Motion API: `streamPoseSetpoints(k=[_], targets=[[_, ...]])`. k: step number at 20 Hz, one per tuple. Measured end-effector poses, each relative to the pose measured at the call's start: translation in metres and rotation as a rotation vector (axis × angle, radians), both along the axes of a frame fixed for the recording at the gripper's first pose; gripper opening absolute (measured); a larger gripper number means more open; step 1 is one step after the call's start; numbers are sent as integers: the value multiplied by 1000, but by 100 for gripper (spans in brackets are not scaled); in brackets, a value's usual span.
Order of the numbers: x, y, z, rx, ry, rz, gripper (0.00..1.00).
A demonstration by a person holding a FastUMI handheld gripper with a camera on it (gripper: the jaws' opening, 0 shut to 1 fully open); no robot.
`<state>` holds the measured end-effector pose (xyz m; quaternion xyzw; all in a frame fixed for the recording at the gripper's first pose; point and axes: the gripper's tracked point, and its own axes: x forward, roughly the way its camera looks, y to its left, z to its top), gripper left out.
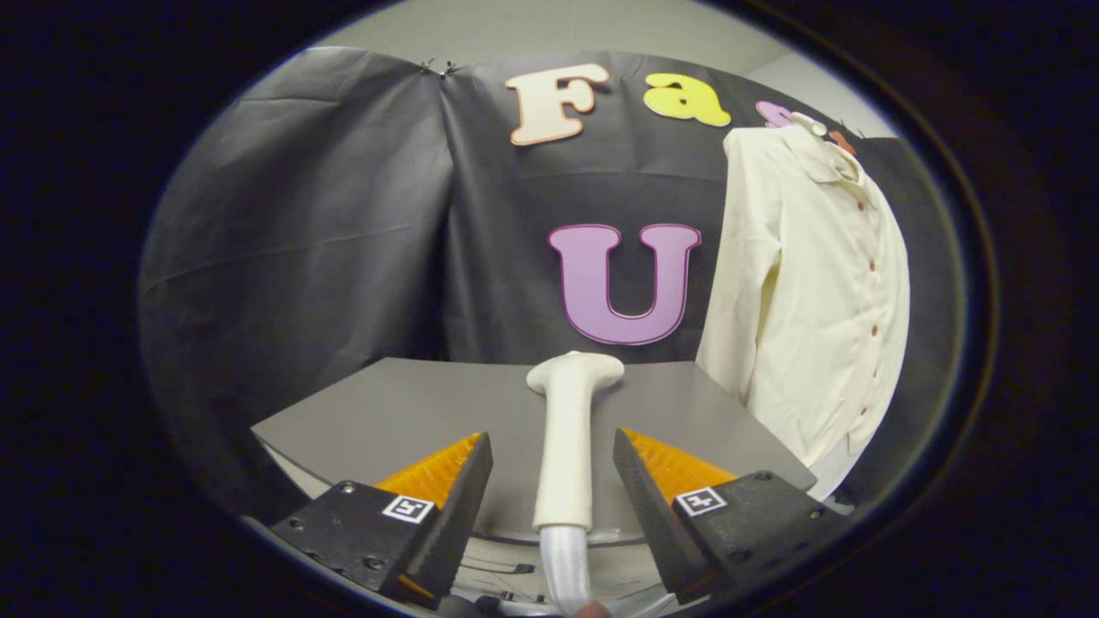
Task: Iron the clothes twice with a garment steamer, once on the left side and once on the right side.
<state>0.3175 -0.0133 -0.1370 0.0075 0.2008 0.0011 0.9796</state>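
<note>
Steamer, a white plastic wand [567, 446] with ribbed hose, lies on the grey table [386, 412] between our tongs [554, 472], which stand apart, not touching. Beyond, to the right, hangs the cream buttoned shirt [816, 292]. We may grip off-centre, and the smooth handle could slip.

The garment steamer [568, 429] is lying on the bench [403, 412], its handle running between the open fingers [464, 498] and past the near edge, its head pointing toward the far edge. The shirt [816, 292] is hanging beside the bench's right edge, before the booth wall [343, 215].
</note>
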Motion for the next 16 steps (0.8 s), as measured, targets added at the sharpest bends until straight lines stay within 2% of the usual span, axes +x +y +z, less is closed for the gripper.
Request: streamPoseSetpoints(k=[4, 5, 7, 9, 13, 16], targets=[[16, 1, -25, -9, 91, 9, 70], [19, 2, -31, -11, 100, 10, 62], [23, 2, -43, -29, 134, 12, 55], [26, 3, -43, 0, 122, -13, 45], [23, 2, -34, 20, 67, -17, 36], [21, 4, -27, 50, 0, 0, 34]])
